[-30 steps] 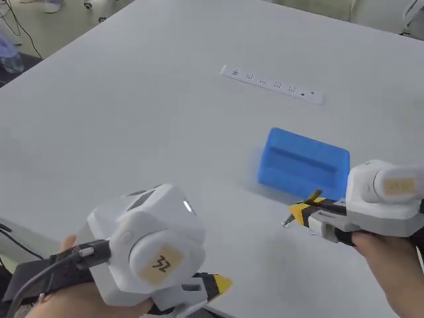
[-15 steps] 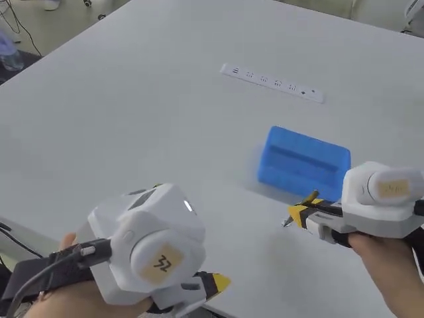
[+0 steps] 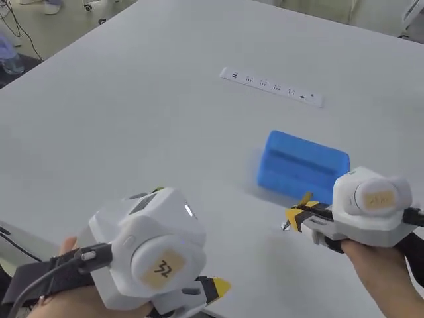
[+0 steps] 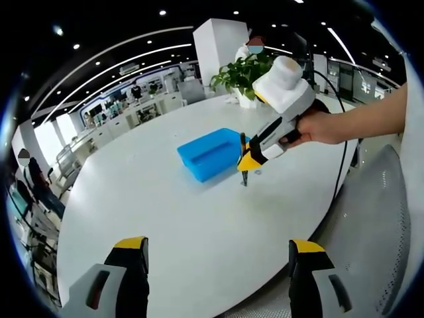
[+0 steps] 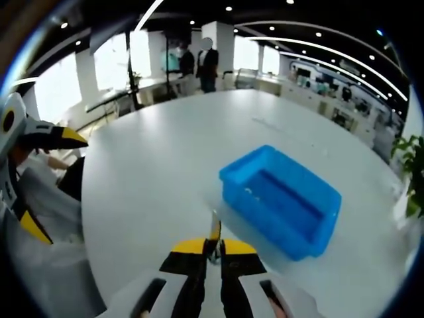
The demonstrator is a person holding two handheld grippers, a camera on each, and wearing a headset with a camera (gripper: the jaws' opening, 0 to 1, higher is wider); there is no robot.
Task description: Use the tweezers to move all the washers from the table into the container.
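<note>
At the bottom of the left gripper view, the left gripper [image 4: 217, 248] shows two black jaws with yellow tips set wide apart, holding nothing, above the smooth matte white table [image 3: 132, 112]. Its housing is white moulded plastic with rounded corners. To the right, the right gripper [image 3: 299, 216] has its yellow-tipped jaws pressed together on the thin metal tweezers [image 3: 286, 225]. The tweezers' long axis continues the line of the jaws, pointing left and down in the head view, with the tip close to the table surface. Just beside the tip stands the blue rectangular plastic container [image 3: 301, 165], open-topped with rounded corners. Beyond it lies a long white plastic power strip [image 3: 271, 86].
</note>
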